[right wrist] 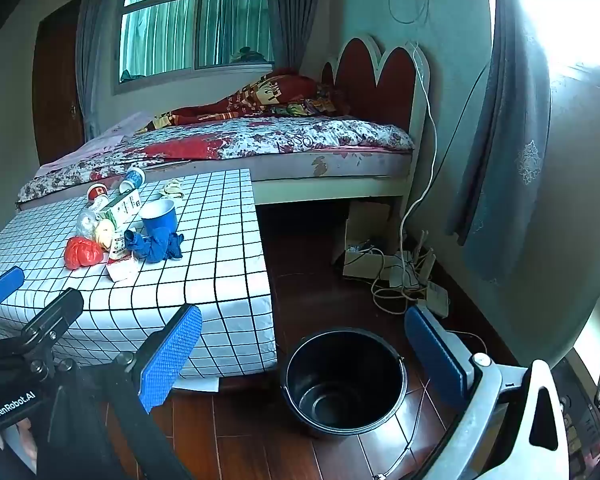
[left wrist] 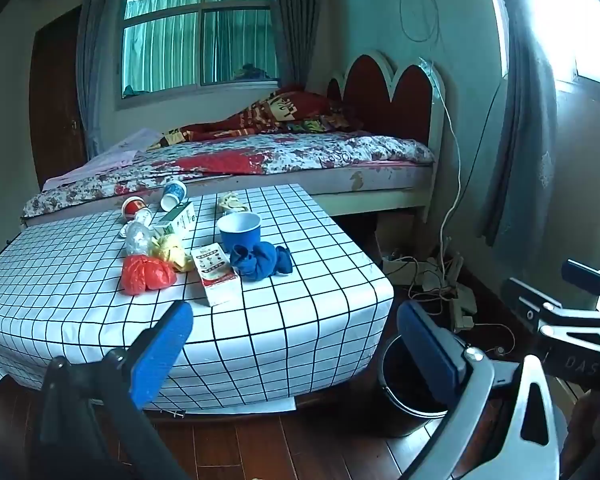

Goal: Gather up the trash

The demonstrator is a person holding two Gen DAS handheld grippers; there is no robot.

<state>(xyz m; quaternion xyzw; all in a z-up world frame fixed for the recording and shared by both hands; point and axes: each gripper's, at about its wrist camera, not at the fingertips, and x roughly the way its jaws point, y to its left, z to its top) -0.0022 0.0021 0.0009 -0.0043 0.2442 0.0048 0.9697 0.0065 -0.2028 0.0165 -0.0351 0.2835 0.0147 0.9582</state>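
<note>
Both hand-held grippers, left gripper (left wrist: 296,332) and right gripper (right wrist: 304,352), hang spread and empty short of the checked table (left wrist: 300,240), the black bucket (right wrist: 344,380) on the floor beneath the right one, while the nearest trash, a milk carton (left wrist: 218,276) lying end-on, sits ahead-left, closer to the left.
</note>
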